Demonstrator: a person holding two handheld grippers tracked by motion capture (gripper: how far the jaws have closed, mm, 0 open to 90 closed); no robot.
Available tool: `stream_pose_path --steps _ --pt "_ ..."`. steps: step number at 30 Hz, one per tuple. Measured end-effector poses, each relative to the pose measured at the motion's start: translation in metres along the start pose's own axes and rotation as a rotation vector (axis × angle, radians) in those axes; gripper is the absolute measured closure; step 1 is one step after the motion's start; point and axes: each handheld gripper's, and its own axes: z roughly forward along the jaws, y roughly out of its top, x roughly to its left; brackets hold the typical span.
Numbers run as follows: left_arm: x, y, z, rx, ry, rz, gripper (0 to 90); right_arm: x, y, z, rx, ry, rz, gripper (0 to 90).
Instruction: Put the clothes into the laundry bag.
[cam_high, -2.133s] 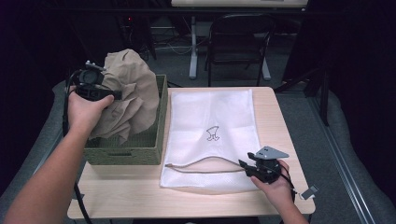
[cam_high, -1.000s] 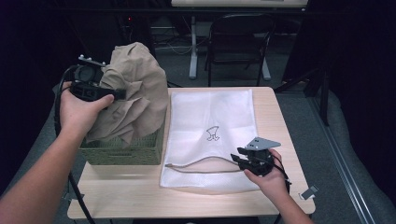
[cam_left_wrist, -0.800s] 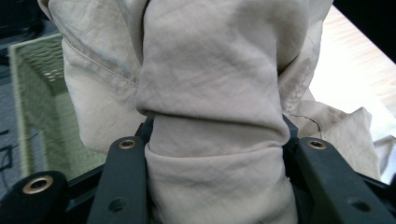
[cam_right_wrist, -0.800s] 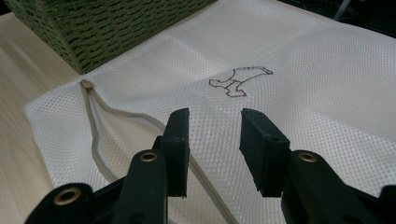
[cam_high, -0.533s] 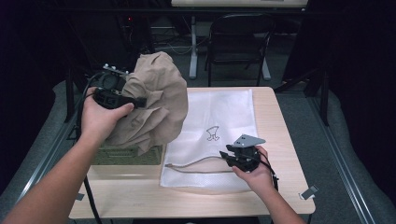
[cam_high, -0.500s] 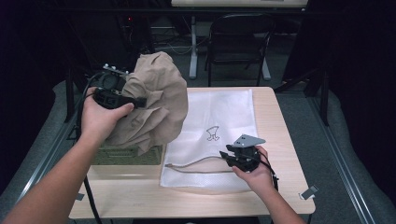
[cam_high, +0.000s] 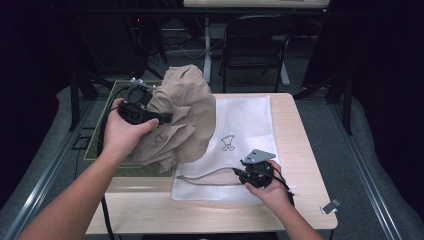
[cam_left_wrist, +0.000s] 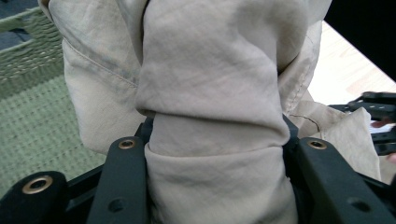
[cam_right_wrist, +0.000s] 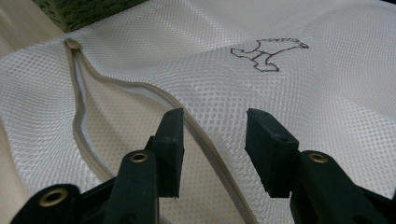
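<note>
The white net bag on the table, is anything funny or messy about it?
A little. The white mesh bag lies flat, but its beige zipper gapes open in a wavy line along the near edge. The tan cloth, bunched in the left gripper, droops over the bag's left side. Nothing looks torn.

The left gripper (cam_high: 167, 118), clamped on the tan garment (cam_high: 182, 117), now sits farther toward 3 o'clock than two seconds ago. The bundle, then sitting in the green basket (cam_high: 102, 132), is out past its 3 o'clock rim, hanging over the white mesh bag (cam_high: 245, 120). The right gripper (cam_high: 239, 172) is closer to 9 o'clock along the bag's near edge, by the zipper (cam_right_wrist: 140, 88). Its jaws have just been opening, and they straddle the mesh without pressing it.
</note>
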Motion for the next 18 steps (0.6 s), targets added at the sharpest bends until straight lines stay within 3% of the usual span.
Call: stream_pose_path --steps 14,18 --pt "-0.005 -0.001 0.011 0.017 -0.017 0.008 55.1 0.003 -0.002 0.013 0.047 0.007 -0.039 54.2" --pt "-0.007 -0.002 0.014 0.018 -0.024 0.008 55.1 0.005 -0.003 0.017 0.060 -0.018 -0.055 53.5"
